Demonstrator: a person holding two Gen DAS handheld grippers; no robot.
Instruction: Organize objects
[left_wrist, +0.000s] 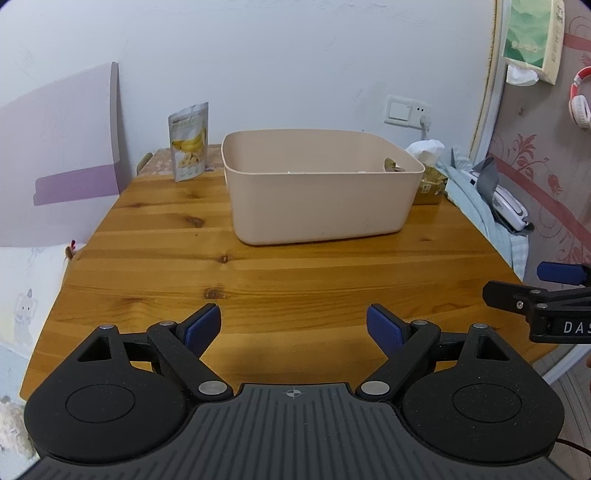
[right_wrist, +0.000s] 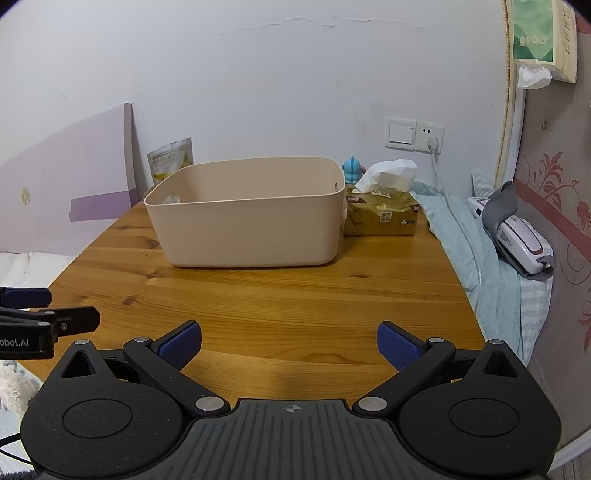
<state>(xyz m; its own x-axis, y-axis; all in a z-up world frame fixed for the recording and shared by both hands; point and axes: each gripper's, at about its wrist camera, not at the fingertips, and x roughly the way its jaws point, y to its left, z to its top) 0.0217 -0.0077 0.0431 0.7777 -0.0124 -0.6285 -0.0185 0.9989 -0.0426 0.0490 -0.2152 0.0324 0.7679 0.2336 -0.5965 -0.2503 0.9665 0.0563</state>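
Over near table edge, left gripper (left_wrist: 293, 328): jaws spread wide, nothing between the blue pads (left_wrist: 201, 328); hovers above bare wood
Right gripper (right_wrist: 289, 345): jaws also spread wide, empty; beside the left gripper, its fingers showing at the right edge of the left wrist view; the left one's fingers show at the left edge of the right wrist view
Table (left_wrist: 258, 273): wooden, knotty planks; directly under and ahead of both grippers
Bin (left_wrist: 317, 184): beige plastic tub, upright, straight ahead of the left gripper, ahead and slightly left of the right gripper; well apart from both; a few small items inside, only partly visible over the rim, cannot tell what
Snack pouch (left_wrist: 188, 142): banana picture, standing upright; beyond the bin, to its left, near the wall
Tissue box (right_wrist: 380, 218): gold, white tissue sticking up; just beside the bin's right wall, far right of the grippers
Blue toy (right_wrist: 352, 168): small figure behind the tissue box
Cloth (right_wrist: 480, 251): light blue, off the table's right side; a white and grey device (right_wrist: 517, 232) lies on it
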